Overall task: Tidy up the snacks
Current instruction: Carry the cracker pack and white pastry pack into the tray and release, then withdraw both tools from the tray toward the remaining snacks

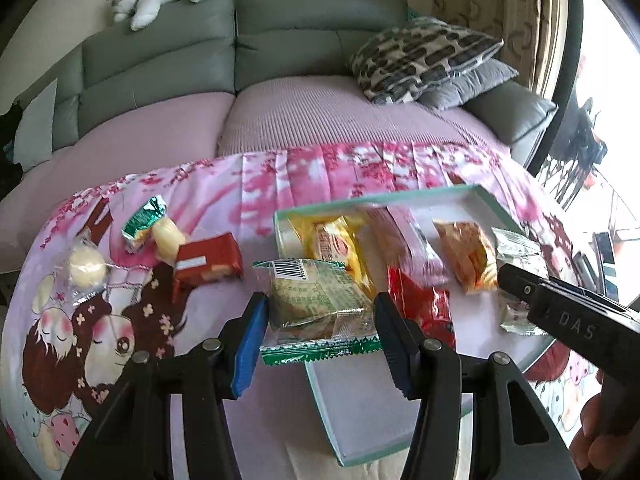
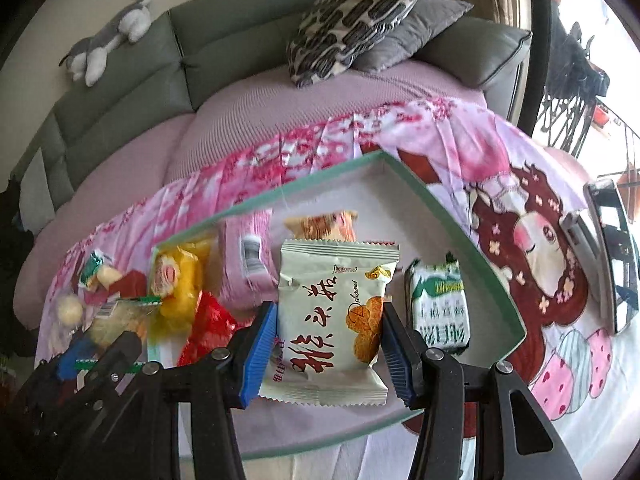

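Two grippers' fingers clamp packets: left (image 1: 320, 312) a green-edged packet (image 1: 316, 304), right (image 2: 328, 344) a blur-bordered biscuit packet (image 2: 332, 320).

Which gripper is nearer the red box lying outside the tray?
Left. The left gripper is just right of the red box; the right gripper is over the tray, farther right.

Left gripper (image 1: 320, 320): jaws spread wide, blue pads facing inward, one on each side of a packet; contact with the pads cannot be confirmed. Right gripper (image 2: 329, 330): jaws likewise parted, pads flanking a packet, contact not confirmed. In the left wrist view, the right gripper's black body enters from the lower right, with the person's fingers (image 1: 592, 436) beneath it.
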The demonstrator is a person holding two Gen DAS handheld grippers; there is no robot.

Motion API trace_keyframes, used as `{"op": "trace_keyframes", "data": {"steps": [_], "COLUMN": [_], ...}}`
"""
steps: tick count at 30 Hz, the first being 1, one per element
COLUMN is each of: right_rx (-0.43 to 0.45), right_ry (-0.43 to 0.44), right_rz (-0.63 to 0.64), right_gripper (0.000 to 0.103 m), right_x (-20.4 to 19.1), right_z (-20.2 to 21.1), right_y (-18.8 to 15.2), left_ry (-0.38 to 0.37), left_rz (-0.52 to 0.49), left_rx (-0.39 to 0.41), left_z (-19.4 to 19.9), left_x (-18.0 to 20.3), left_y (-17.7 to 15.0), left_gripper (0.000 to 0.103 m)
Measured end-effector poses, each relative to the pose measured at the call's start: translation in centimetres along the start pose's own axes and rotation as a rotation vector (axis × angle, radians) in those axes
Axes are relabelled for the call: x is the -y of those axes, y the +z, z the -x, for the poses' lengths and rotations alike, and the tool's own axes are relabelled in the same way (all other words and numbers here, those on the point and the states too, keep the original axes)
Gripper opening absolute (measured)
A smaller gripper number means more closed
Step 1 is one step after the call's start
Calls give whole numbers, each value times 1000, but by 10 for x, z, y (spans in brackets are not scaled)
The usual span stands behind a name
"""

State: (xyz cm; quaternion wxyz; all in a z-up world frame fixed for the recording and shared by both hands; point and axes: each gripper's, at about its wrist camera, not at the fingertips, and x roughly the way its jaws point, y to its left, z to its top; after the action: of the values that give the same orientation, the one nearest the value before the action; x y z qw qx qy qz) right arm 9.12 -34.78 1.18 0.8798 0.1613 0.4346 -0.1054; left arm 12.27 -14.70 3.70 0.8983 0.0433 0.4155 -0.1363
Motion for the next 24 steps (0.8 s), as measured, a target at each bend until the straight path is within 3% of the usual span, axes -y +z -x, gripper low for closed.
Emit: {"op": "trace_keyframes", "data": {"steps": [19,24], "right_rx": [-60,-58], "right_ry": [-6,-6], "right_rz": [-25,-38], "right_gripper": [55,61], "right_x": [9,12], "right_z": [-14,-12], "right_y": [-5,-4], "left_ry": [-28,-28], "left_rz": [-66,-72], "left_rx": [-72,-68], "left_z": [-19,-15], "left_x": [29,29], "left_y": [-9,-7], "left_gripper": [57,65]}}
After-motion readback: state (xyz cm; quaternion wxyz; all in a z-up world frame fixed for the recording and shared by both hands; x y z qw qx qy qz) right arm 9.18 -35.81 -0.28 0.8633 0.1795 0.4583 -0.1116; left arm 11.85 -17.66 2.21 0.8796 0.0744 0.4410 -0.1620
